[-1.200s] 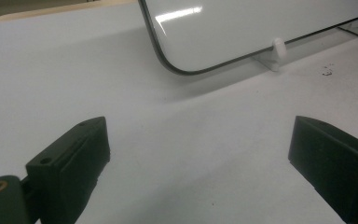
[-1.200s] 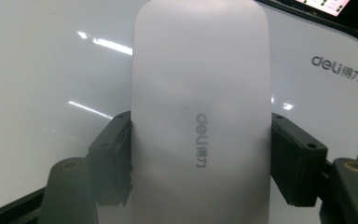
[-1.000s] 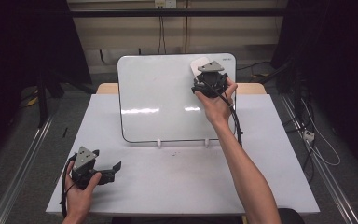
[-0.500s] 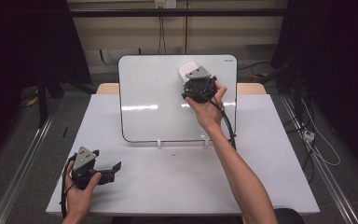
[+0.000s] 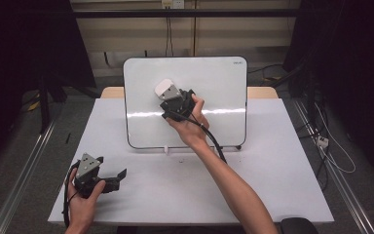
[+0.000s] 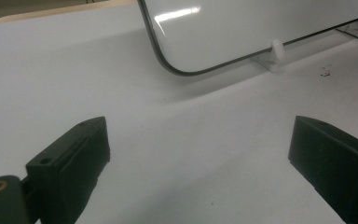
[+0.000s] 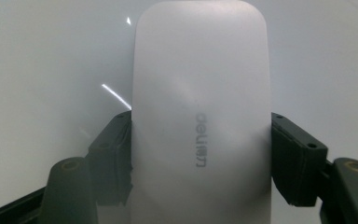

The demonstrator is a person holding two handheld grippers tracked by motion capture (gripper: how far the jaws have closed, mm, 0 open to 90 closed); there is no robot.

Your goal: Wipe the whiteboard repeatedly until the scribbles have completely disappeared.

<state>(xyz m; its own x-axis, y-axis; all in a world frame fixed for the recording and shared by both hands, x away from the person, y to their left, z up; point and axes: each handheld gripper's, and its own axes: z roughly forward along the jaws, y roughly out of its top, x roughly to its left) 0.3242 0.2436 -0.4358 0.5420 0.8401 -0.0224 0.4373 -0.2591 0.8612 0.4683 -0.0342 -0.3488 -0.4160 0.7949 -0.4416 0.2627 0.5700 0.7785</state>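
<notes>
The right gripper (image 5: 168, 95) clamps a white eraser (image 7: 200, 116) between both jaws, flat against the whiteboard (image 5: 214, 78) just left of its centre. At 7 o'clock on the table (image 5: 272, 161), the left gripper (image 5: 119, 176) rests, jaws wide, holding nothing.

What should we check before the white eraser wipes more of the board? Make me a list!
1. Eraser held tight between the right gripper jaws: ok, both pads press its sides.
2. Eraser flat against the whiteboard: cannot tell, the contact face is hidden.
3. Whiteboard standing in its white feet: ok, it stands propped on the table.
4. Left gripper out of the way: ok, it sits open near the table's front left corner, holding nothing.
5. Marks left to wipe: cannot tell, the board looks clean apart from glare.
</notes>
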